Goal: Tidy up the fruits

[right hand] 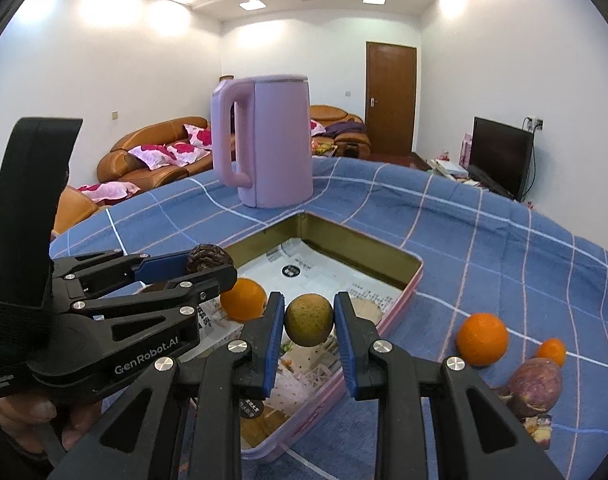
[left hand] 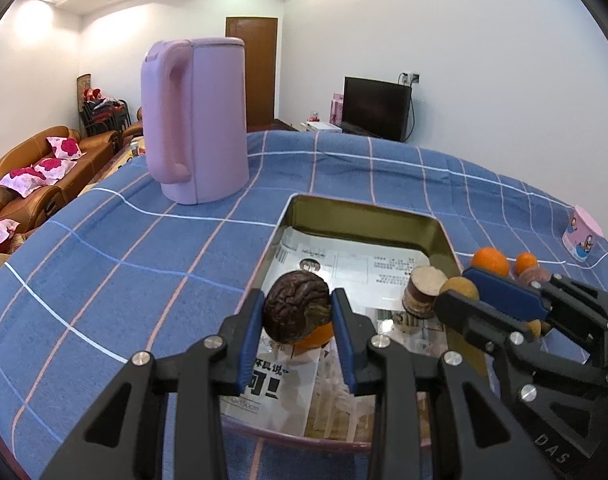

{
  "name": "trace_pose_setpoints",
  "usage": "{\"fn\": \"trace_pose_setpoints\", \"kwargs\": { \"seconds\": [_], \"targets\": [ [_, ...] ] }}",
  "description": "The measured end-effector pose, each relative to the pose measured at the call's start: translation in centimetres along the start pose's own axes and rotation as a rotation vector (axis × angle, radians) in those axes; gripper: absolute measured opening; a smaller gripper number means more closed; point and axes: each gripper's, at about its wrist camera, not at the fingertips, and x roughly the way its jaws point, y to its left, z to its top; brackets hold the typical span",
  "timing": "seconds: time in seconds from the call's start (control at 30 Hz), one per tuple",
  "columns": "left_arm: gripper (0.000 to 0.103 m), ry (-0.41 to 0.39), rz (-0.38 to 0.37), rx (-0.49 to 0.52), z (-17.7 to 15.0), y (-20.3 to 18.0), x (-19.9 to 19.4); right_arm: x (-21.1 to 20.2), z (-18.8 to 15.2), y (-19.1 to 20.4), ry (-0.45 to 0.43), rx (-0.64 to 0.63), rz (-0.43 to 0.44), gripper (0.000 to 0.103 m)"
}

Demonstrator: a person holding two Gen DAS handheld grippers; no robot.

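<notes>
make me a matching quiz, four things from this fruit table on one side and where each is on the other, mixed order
Things:
1. dark wrinkled round fruit
2. greenish-brown round fruit
3. purple mottled round fruit
4. lilac plastic kettle

Places:
A. between the right tool's fingers
B. standing on the blue checked cloth behind the metal tray
C. between the left tool's fingers
D. lying on the cloth, right of the tray

Pairs: 1-C, 2-A, 3-D, 4-B

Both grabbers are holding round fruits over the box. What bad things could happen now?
1. The left gripper pinches a wrinkly dark fruit only at its sides, above an orange in the tin tray. If let go carelessly, it may bounce off the orange.
2. The right gripper holds a smooth brownish-green fruit close beside the left one; the two could bump.
3. Loose oranges and a purple fruit on the tablecloth might roll if nudged.
</notes>
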Motion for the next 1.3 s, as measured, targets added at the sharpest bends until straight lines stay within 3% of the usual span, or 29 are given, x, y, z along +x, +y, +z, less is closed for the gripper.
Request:
{"fn": "trace_pose_setpoints", "kwargs": {
  "seconds": [0.57, 0.73, 0.9, 1.07, 1.3],
  "targets": [
    [0.037, 0.014, -0.004, 0.02, -0.2, -0.5, 0.0, 1.1, -0.2, -0.1, 0.058, 0.006, 0.026, 0.028],
    [0.042, 0.013, -0.005, 0.021, -0.2, -0.7, -0.2, 1.1, -0.2, -0.2, 0.06, 0.014, 0.023, 0.034],
    [0.054, 0.007, -0.002, 0.003, 0.0, -0.3, -0.5, 0.7, -0.3, -0.6, 0.049, 0.034, 0.011, 0.042],
    [0.071, -0.014, -0.019, -0.006, 0.2, -0.5, -1.1, -0.5, -0.6, -1.3, 0.022, 0.041, -0.034, 0.052],
    [0.072, -0.041, -0.05, 0.019, 0.5, -2.8, -1.8, -4.8, -1.6, -5.2, -0.022, 0.084, -0.173, 0.054]
  ]
}}
